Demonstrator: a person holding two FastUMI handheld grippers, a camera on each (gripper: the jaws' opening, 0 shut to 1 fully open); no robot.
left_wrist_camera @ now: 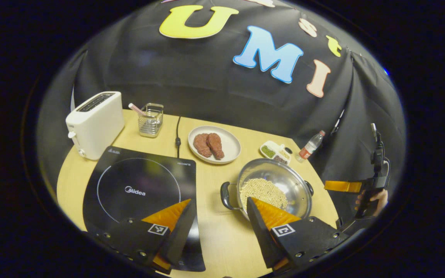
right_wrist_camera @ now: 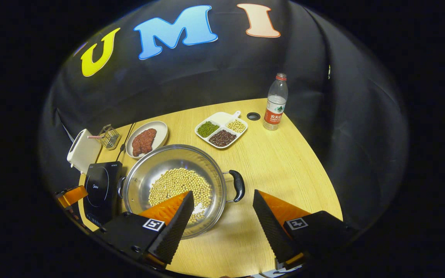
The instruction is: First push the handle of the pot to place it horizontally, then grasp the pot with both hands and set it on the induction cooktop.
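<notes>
- Pot [right_wrist_camera: 170, 185] of pale beans sat on the table [right_wrist_camera: 284, 162], just right of the induction cooktop [left_wrist_camera: 139, 189], apart from it, not yet lifted.
- Handles [right_wrist_camera: 238, 185] lay out to left and right of the bowl, so turning step judged done or nearly so; grasp with both hands judged next.
- Left gripper [left_wrist_camera: 218, 220] hovered with fingers apart above the gap between cooktop and pot, holding nothing.
- Right gripper [right_wrist_camera: 222, 220] hung with fingers apart near the right handle, also holding nothing.
- Best taken one gripper to each handle, closing squarely across the loop rather than on the slick rim.
- Best lifted level and together, since loose beans would likely slide and spill with any tilt.
- Worth keeping clear of the plate of meat [left_wrist_camera: 214, 144] on the far side while carrying left.
- Best set down centred in the cooktop's ring, lowered flat before letting go.
</notes>
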